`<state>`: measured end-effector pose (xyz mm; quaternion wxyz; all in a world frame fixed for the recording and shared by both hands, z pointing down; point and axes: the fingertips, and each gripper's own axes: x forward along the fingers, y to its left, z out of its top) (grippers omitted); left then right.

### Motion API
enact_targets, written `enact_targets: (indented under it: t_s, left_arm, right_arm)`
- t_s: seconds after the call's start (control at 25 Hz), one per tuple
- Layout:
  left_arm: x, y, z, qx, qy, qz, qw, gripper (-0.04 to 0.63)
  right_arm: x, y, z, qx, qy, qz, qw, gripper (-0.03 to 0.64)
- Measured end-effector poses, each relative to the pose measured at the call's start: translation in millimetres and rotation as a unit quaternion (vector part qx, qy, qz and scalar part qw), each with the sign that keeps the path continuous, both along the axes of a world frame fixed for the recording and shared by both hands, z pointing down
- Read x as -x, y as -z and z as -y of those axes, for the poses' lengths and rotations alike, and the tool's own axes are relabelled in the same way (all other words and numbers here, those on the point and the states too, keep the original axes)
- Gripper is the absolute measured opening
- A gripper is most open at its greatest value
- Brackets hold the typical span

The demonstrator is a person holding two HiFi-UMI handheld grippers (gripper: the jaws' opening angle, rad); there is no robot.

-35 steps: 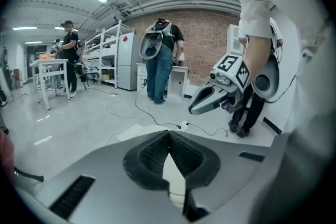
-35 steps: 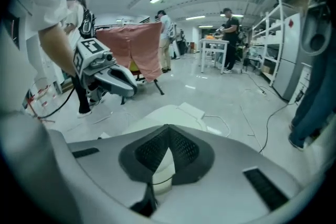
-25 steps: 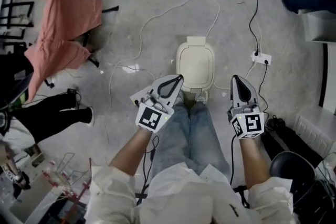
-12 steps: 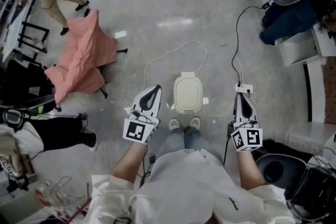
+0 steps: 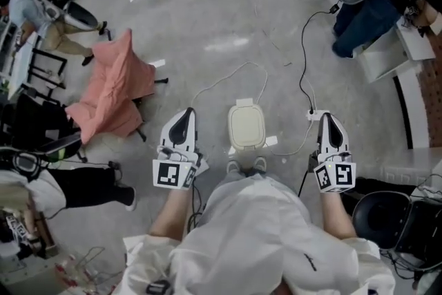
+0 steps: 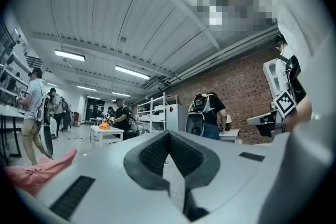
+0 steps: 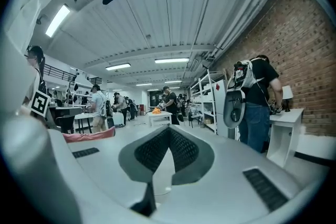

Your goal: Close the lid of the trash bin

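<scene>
My left tongs [image 5: 184,114] pressed together, nothing between them, pointing level across room. My right tongs [image 5: 327,118] same: closed tight, empty. Trash bin [image 5: 246,128] on floor between both tongs, apart from each, just ahead of shoes [image 5: 242,166], cream lid down flat. White cable [image 5: 242,65] loops beyond bin. Pink cloth [image 5: 110,90] further left.

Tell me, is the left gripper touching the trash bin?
Apart. The head view shows bare floor between the left gripper and the trash bin; the left gripper view faces the room, jaws shut on nothing.
</scene>
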<state>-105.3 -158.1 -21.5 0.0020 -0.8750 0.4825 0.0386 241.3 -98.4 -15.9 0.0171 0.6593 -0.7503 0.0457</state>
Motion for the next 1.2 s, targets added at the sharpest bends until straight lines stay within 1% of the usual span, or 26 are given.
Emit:
enact_targets:
  t_s: [0.32,0.72,0.96,1.2]
  left_arm:
    - [-1.0,10.9,-3.2,-0.011,0.005,0.003,0.9999,0.026]
    - [-14.6,9.6,-4.2,-0.012,0.003,0.010,0.9999,0.026]
    - [-5.8,7.1,-7.3,-0.010,0.003,0.011,0.9999,0.026]
    - [-11.0,5.4,-3.5,-0.007,-0.002,0.015,0.9999,0.026]
  right_arm:
    - [-17.1,1.2,-13.4,-0.003,-0.019,-0.001,1.000,0.017]
    - [-20.3,-2.4,-6.7,0.002,-0.008,-0.003,1.000,0.017]
    - [-8.7,-0.3,-7.4,0.005,-0.002,-0.010,1.000,0.017]
    - [-12.2,-1.5,-2.9,0.008,-0.003,-0.008,1.000,0.017]
